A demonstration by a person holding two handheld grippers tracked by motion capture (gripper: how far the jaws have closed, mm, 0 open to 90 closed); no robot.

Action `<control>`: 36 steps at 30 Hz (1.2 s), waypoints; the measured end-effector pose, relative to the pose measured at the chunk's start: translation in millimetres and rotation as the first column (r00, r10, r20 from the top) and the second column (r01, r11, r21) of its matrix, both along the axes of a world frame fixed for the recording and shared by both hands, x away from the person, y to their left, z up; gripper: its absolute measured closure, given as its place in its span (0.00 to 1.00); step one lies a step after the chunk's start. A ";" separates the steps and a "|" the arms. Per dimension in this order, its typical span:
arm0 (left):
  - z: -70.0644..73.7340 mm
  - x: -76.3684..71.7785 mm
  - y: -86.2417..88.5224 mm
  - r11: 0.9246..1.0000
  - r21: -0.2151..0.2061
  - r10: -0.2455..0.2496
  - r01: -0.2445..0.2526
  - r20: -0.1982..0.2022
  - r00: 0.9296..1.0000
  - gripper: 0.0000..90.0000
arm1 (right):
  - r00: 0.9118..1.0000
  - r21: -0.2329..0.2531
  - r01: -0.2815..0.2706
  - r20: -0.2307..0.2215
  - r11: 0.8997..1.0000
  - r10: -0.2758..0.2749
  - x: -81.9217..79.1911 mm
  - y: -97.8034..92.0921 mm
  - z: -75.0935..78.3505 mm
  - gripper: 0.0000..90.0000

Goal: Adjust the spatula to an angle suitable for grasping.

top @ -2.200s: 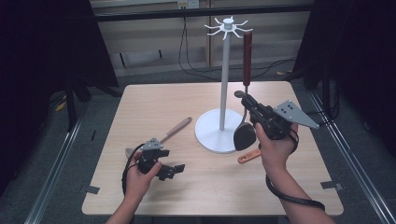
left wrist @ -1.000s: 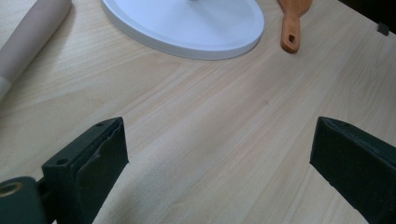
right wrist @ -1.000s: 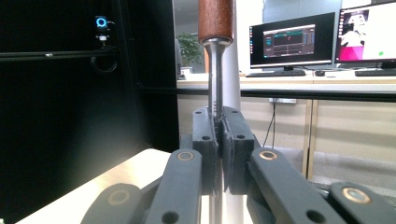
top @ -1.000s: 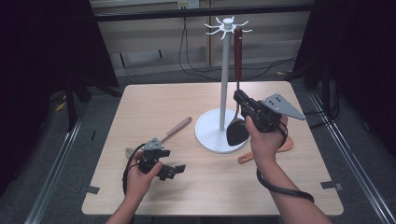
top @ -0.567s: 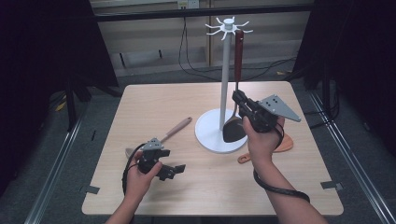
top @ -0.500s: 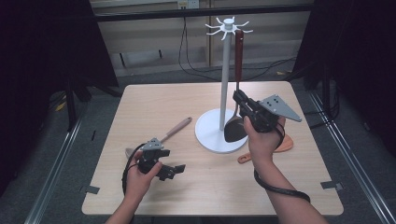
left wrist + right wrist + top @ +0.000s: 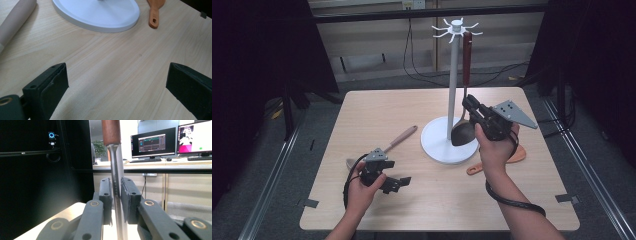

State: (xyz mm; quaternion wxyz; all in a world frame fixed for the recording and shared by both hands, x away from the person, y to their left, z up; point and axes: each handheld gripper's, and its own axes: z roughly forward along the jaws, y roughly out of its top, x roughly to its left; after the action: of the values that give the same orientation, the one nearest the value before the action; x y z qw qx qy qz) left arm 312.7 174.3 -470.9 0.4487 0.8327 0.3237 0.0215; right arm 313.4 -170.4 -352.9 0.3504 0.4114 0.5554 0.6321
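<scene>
A ladle with a brown handle (image 7: 467, 52), steel shaft and dark bowl (image 7: 460, 134) hangs upright beside the pole of the white rack (image 7: 453, 75). Its handle top reaches the rack's hooks; whether it is hooked on I cannot tell. My right gripper (image 7: 468, 102) is shut on the shaft, and in the right gripper view the pads (image 7: 107, 192) of that gripper (image 7: 116, 187) pinch the shaft (image 7: 114, 165). My left gripper (image 7: 399, 182) rests low over the table's front left, open. Between its fingers (image 7: 53, 80) lies bare wood.
A beige-handled utensil (image 7: 401, 137) lies left of the rack's round base (image 7: 437, 145). An orange wooden spatula (image 7: 517, 154) lies right of the base, behind my right hand. The left gripper view shows the base (image 7: 97, 12) and the spatula's handle (image 7: 153, 15) ahead.
My right gripper has carried the ladle left, close against the rack's pole, with the handle top now at the hooks. The left gripper has stayed put.
</scene>
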 end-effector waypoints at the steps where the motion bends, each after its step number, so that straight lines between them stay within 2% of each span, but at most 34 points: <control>1: -0.2 -0.1 -0.2 1.000 -0.003 -0.001 0.001 -0.003 1.000 0.04 | 1.000 0.002 -0.002 0.001 1.000 0.002 0.5 -0.4 -0.1 0.88; 6: -0.2 0.4 -0.5 1.000 -0.006 0.002 -0.002 -0.001 1.000 0.04 | 1.000 0.012 -0.005 -0.006 1.000 0.005 1.7 -1.6 0.3 0.87; 12: -0.9 0.9 -0.8 1.000 -0.006 -0.002 0.002 -0.004 1.000 0.04 | 1.000 0.019 -0.008 0.010 1.000 0.007 1.1 -4.7 3.9 0.86; 17: -1.1 0.9 -1.0 1.000 -0.006 -0.002 0.002 -0.004 1.000 0.04 | 0.999 0.038 0.002 0.046 0.999 -0.004 -1.9 -11.7 10.2 0.88; 23: -1.9 1.1 -0.6 1.000 -0.008 -0.004 0.004 -0.006 1.000 0.04 | 0.995 0.037 0.026 0.097 0.999 -0.030 -3.0 -18.0 19.2 1.00; 29: -2.1 1.2 2.5 1.000 -0.013 0.002 -0.002 -0.007 1.000 0.04 | 0.990 0.070 0.046 0.129 0.996 -0.055 2.2 -17.2 27.2 1.00; 31: -1.6 1.5 3.5 1.000 -0.017 0.000 0.000 -0.004 1.000 0.04 | 0.988 0.094 0.051 0.142 0.994 -0.065 5.2 -16.8 30.1 1.00; 34: 0.8 0.9 6.3 1.000 -0.024 0.014 -0.014 0.001 1.000 0.04 | 0.980 0.128 0.049 0.186 0.990 -0.073 8.4 -16.7 35.9 1.00; 36: 1.1 0.9 6.1 1.000 -0.019 0.009 -0.009 0.002 1.000 0.04 | 0.975 0.133 0.053 0.205 0.990 -0.080 10.4 -16.6 39.9 1.00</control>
State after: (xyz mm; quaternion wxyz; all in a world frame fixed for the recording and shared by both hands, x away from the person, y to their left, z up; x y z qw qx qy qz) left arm 313.6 180.4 -469.8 0.4569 0.8269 0.3272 0.0213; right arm 323.8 -186.9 -313.0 0.4011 0.3821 0.4598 0.6940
